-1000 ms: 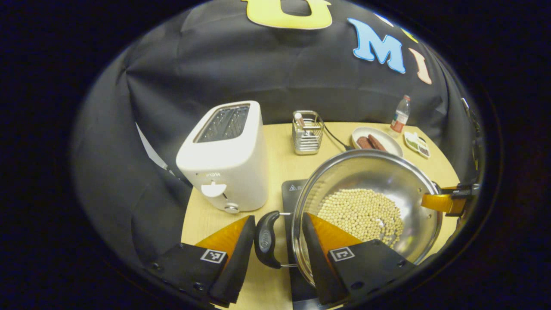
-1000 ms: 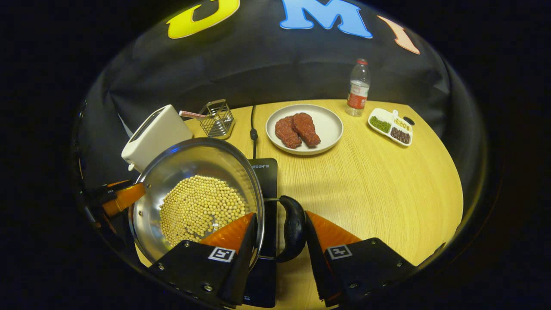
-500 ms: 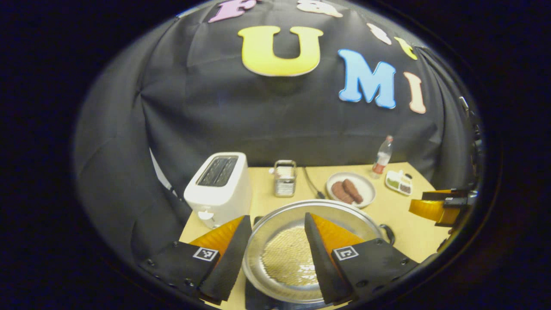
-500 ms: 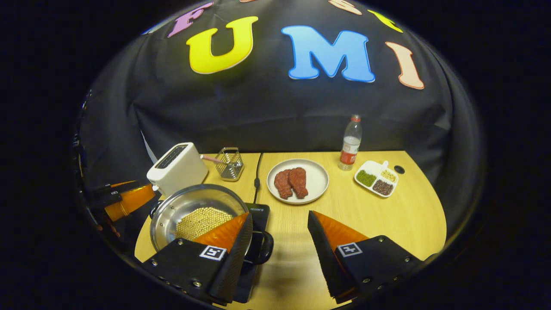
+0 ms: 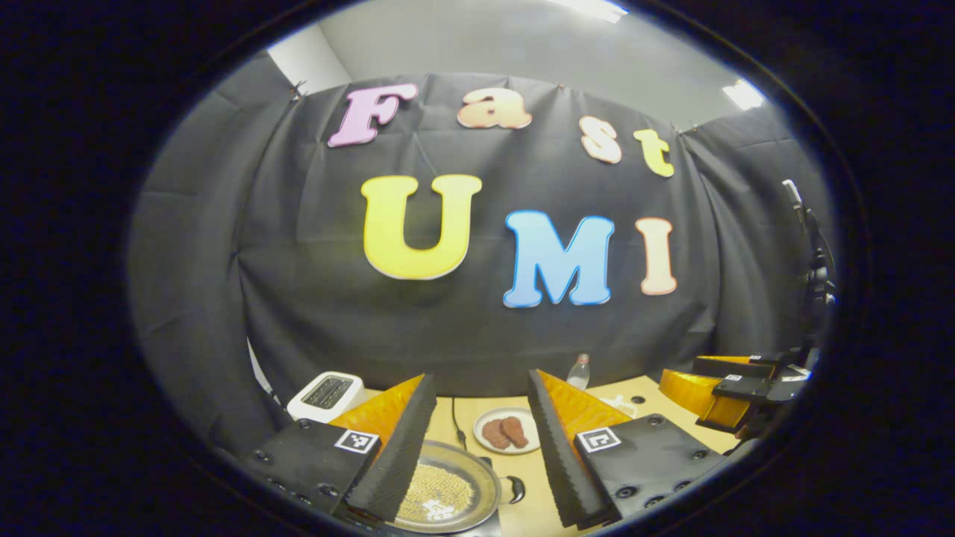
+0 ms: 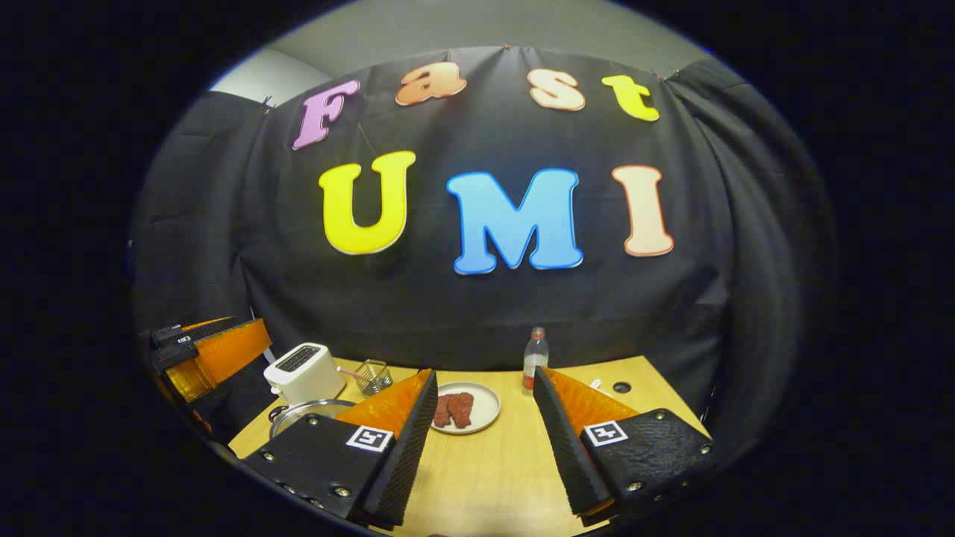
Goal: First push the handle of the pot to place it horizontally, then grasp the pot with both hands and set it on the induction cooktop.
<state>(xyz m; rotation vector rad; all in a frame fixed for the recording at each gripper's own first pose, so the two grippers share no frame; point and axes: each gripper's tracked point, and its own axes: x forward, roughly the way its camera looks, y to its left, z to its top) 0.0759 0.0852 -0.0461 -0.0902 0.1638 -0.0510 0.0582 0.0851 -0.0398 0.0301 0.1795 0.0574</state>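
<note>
both tongs (image 5: 477, 440) (image 6: 477, 440) wide, empty, raised above bench (image 6: 485, 477); steel pot (image 5: 448, 492) looks heavy, slippery, take by side handles.

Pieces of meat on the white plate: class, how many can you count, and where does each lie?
2. On the round white plate, one reddish-brown meat piece lies on the left and the other right beside it, apparently touching. Part of the plate is hidden behind a finger of the right gripper.

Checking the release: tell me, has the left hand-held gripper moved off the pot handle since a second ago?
Yes. The left hand-held gripper has risen and pulled back, open; the pot and toaster now sit far below it.
</note>
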